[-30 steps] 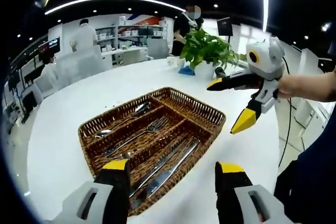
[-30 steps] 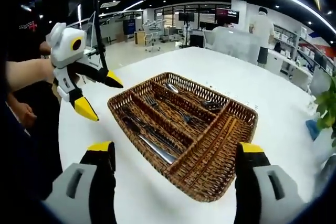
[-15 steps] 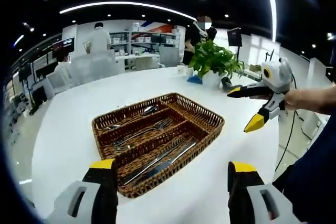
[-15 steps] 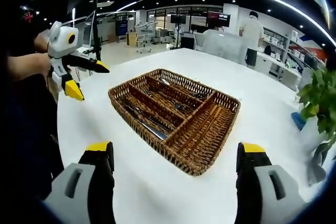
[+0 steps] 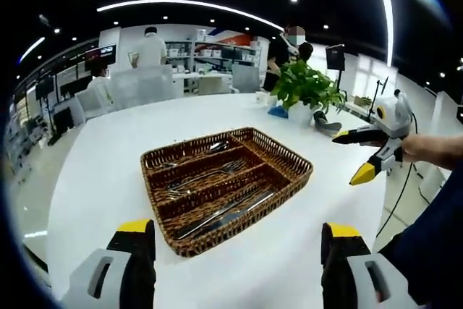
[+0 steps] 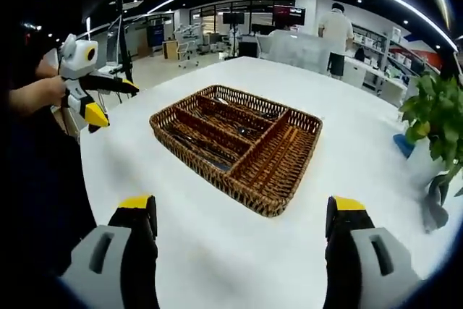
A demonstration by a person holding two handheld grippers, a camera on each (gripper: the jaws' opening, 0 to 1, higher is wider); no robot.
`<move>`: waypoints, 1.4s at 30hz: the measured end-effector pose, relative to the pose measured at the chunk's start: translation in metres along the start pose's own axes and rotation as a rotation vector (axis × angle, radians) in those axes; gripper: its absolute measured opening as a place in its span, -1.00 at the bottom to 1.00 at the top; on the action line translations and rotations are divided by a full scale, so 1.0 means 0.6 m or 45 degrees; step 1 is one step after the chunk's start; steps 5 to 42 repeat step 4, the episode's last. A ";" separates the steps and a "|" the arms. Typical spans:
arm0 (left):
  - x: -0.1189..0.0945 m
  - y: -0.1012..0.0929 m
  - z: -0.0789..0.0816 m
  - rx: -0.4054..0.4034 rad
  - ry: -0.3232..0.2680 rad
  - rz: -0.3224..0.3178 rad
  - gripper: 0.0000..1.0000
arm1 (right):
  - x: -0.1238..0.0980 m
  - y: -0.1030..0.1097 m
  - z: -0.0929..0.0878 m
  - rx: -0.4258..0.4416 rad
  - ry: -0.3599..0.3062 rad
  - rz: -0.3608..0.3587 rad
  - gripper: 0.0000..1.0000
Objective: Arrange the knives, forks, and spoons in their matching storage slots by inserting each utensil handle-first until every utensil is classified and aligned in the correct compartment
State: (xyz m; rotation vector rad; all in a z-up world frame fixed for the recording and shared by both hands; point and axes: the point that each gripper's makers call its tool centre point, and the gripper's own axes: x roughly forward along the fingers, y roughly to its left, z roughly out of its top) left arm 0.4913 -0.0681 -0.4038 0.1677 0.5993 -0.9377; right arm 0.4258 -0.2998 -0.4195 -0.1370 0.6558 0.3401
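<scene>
A brown wicker cutlery tray (image 5: 293, 163) (image 6: 298, 151) rests on the round white table (image 5: 94, 179) (image 6: 217, 236). Its three long slots hold spoons (image 5: 189, 159), forks (image 5: 206, 174) and knives (image 5: 224, 211); the cross slot (image 6: 278, 168) holds nothing. My left gripper (image 5: 235, 233) hovers open, well back from the tray's near corner, its jaws empty. It also appears at the far left of the right gripper view (image 6: 108, 99), open. My right gripper (image 6: 242, 211) is open and empty, back from the tray. It enters the left gripper view from the right (image 5: 352, 155), open.
A potted green plant (image 5: 305, 88) (image 6: 432, 117) and a small blue thing (image 5: 277, 112) stand at the table's far side. A dark object (image 6: 436, 204) lies beside the plant. People, desks and shelves fill the office beyond. Wide bare tabletop surrounds the tray.
Both views have pulled back from the tray, which now looks smaller and farther. Each gripper has drawn away from the other toward the view edges. Both stayed open.
</scene>
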 end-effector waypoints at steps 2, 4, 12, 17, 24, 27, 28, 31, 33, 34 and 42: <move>-0.001 -0.002 -0.002 -0.014 0.018 0.004 0.99 | 0.000 0.001 0.003 0.020 0.015 0.001 0.99; -0.002 -0.001 -0.001 -0.014 0.018 0.011 0.99 | -0.001 0.002 0.007 0.023 0.010 0.000 0.99; -0.002 -0.001 -0.001 -0.014 0.018 0.011 0.99 | -0.001 0.002 0.007 0.023 0.010 0.000 0.99; -0.002 -0.001 -0.001 -0.014 0.018 0.011 0.99 | -0.001 0.002 0.007 0.023 0.010 0.000 0.99; -0.002 -0.001 -0.001 -0.014 0.018 0.011 0.99 | -0.001 0.002 0.007 0.023 0.010 0.000 0.99; -0.002 -0.001 -0.001 -0.014 0.018 0.011 0.99 | -0.001 0.002 0.007 0.023 0.010 0.000 0.99; -0.002 -0.001 -0.001 -0.014 0.018 0.011 0.99 | -0.001 0.002 0.007 0.023 0.010 0.000 0.99; -0.002 -0.001 -0.001 -0.014 0.018 0.011 0.99 | -0.001 0.002 0.007 0.023 0.010 0.000 0.99; -0.002 -0.001 -0.001 -0.014 0.018 0.011 0.99 | -0.001 0.002 0.007 0.023 0.010 0.000 0.99; -0.002 -0.001 -0.001 -0.014 0.018 0.011 0.99 | -0.001 0.002 0.007 0.023 0.010 0.000 0.99; -0.002 -0.001 -0.001 -0.014 0.018 0.011 0.99 | -0.001 0.002 0.007 0.023 0.010 0.000 0.99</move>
